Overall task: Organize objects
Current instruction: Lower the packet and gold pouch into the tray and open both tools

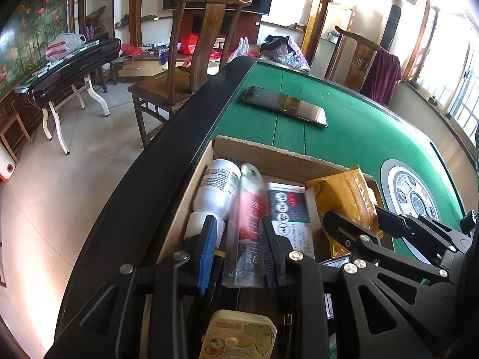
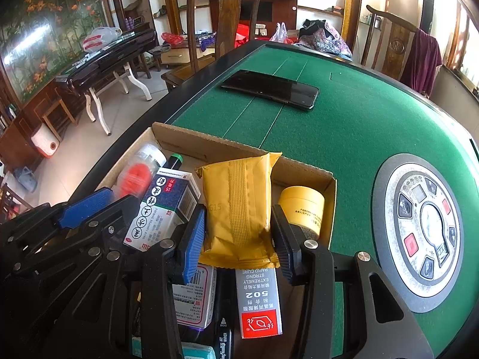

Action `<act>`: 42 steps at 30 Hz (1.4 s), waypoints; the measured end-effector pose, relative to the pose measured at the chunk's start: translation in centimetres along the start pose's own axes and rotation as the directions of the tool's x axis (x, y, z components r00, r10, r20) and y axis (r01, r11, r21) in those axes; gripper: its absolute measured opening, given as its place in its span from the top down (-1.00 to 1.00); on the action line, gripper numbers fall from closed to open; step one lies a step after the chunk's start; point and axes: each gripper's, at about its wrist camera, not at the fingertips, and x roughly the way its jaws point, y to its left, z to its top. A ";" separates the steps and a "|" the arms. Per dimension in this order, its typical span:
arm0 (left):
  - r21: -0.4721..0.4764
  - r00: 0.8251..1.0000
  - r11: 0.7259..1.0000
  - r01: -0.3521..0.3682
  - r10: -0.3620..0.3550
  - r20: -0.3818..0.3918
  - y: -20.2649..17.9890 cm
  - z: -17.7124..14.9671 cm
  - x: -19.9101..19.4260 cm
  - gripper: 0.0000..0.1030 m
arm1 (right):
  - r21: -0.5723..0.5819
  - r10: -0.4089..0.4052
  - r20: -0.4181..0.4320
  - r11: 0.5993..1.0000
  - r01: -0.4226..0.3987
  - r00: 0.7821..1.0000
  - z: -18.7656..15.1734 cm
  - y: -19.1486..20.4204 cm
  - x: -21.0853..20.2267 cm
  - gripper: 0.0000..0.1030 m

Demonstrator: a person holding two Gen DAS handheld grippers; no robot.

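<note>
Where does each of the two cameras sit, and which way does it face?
Left wrist: on the left gripper, looking down into the cardboard box; its fingers straddle a clear bottle; the right gripper shows alongside.
Right wrist: on the right gripper, same downward slant; its fingers pinch a yellow packet; the left gripper shows.
Shared: box, packet, black phone, green table, wooden chair.

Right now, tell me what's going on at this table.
A person is sorting small items with a handheld gripper in each hand, both over a cardboard box on the green table. The left gripper is clamped on a clear bottle with a red label; the right gripper is clamped on a yellow packet. A phone lies on the felt beyond the box.
</note>
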 end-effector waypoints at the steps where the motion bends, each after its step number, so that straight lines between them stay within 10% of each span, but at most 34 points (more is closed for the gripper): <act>1: -0.002 1.000 1.000 0.000 0.000 0.001 0.0 0.0 0.0 0.42 | 0.004 0.001 0.001 1.000 -0.001 1.000 -0.1 -0.1 -0.1 0.15; 15: -0.030 0.999 0.999 -0.044 0.045 0.026 0.1 0.1 -0.1 0.08 | 0.008 -0.009 0.010 1.000 0.009 1.000 -0.5 -0.3 -0.5 0.12; 32: -0.061 0.990 0.998 0.005 0.003 0.139 0.2 0.3 -1.8 -0.56 | -0.036 -0.062 0.059 0.997 0.064 0.996 -1.3 0.0 -1.7 -0.42; 42: -0.106 0.977 0.993 0.053 -0.030 0.209 0.7 0.5 -2.9 -0.71 | -0.134 -0.212 0.245 0.959 0.249 0.946 -2.9 2.4 -5.9 -0.48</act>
